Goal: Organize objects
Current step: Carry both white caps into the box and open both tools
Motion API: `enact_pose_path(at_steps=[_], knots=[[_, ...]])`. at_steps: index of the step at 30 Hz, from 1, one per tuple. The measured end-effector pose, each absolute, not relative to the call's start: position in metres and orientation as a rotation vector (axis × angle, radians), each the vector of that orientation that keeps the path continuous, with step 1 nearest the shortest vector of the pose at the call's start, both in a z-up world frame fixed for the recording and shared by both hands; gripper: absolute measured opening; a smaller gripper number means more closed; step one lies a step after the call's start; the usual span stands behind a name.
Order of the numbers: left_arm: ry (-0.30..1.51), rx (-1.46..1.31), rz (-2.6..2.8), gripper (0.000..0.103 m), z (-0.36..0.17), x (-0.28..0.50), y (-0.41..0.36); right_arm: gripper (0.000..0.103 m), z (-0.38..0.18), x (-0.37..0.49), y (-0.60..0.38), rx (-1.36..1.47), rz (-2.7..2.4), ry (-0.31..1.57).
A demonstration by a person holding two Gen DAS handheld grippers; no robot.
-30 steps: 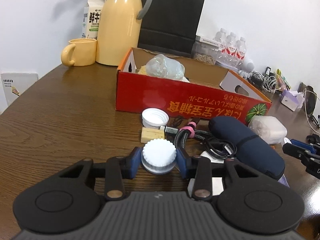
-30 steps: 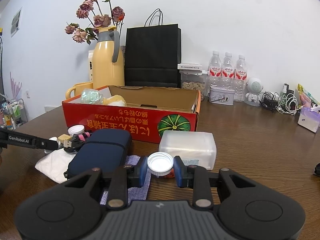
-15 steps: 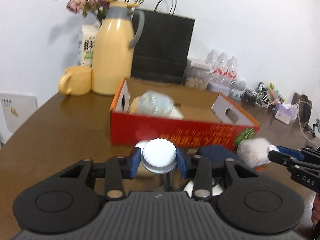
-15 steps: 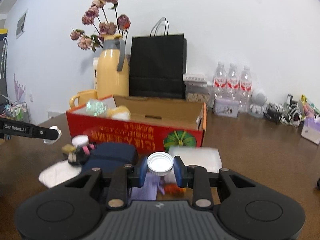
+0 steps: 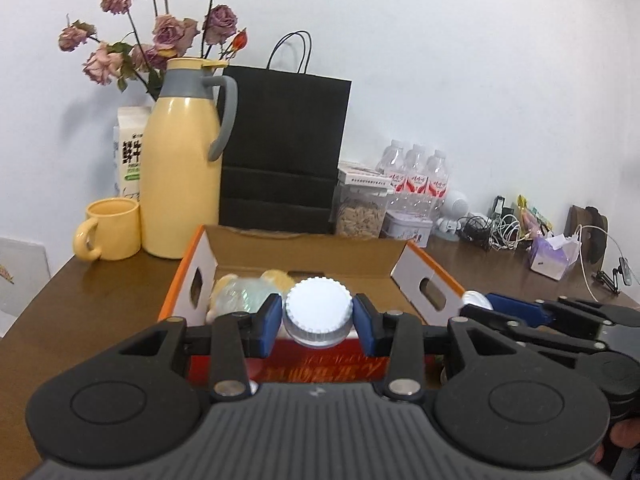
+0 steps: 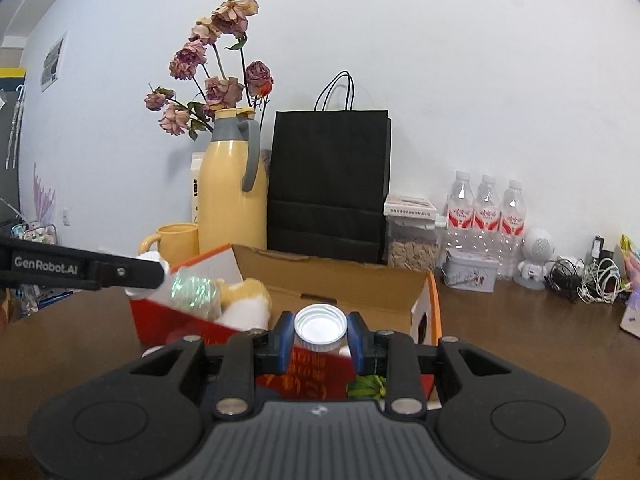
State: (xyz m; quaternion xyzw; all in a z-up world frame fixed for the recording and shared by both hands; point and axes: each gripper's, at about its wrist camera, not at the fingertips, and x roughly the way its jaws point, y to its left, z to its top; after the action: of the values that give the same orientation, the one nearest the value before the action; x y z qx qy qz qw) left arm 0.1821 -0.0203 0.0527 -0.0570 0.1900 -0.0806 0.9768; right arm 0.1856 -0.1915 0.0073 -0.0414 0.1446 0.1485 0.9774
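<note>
On the far left of the brown surface stands a yellow mug, then a yellow jug with dried roses behind it, and a black bag. In front of these sits the open red box, holding a shiny wrapped bundle at its left end. The left tool is closed on a ridged white lid, its blue pads pressing both sides, raised over the box's near wall. The right tool likewise pinches a smaller white cap, open side toward the camera, above the near edge of the box. Right of the box stand a seed jar, three bottles and tangled cables.
</note>
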Motion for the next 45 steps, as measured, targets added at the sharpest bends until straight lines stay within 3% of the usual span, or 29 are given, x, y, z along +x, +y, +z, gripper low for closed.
enact_pose_path(at_steps=[13, 31, 33, 35, 37, 39, 41, 45], knots=[[0.371, -0.147, -0.137, 0.040, 0.059, 0.240, -0.034, 0.027, 0.013, 0.252, -0.179, -0.063, 0.248, 0.294], [0.496, -0.108, -0.130, 0.040, 0.018, 0.306, -0.050, 0.027, -0.024, 0.308, -0.192, -0.036, 0.191, 0.438], [0.491, -0.115, -0.136, 0.047, 0.019, 0.304, -0.049, 0.028, -0.026, 0.308, -0.191, -0.045, 0.193, 0.442], [0.480, -0.119, -0.132, 0.076, 0.020, 0.301, -0.047, 0.029, -0.028, 0.307, -0.190, -0.050, 0.186, 0.449], [0.452, -0.117, -0.116, 0.098, 0.022, 0.296, -0.046, 0.045, -0.028, 0.305, -0.190, -0.051, 0.178, 0.449], [0.415, -0.123, -0.110, 0.103, 0.025, 0.291, -0.044, 0.089, -0.027, 0.302, -0.191, -0.046, 0.165, 0.434], [0.399, -0.138, -0.105, 0.103, 0.027, 0.288, -0.041, 0.100, -0.025, 0.298, -0.192, -0.045, 0.153, 0.407], [0.399, -0.139, -0.090, 0.103, 0.029, 0.286, -0.041, 0.102, -0.021, 0.295, -0.194, -0.033, 0.156, 0.391]])
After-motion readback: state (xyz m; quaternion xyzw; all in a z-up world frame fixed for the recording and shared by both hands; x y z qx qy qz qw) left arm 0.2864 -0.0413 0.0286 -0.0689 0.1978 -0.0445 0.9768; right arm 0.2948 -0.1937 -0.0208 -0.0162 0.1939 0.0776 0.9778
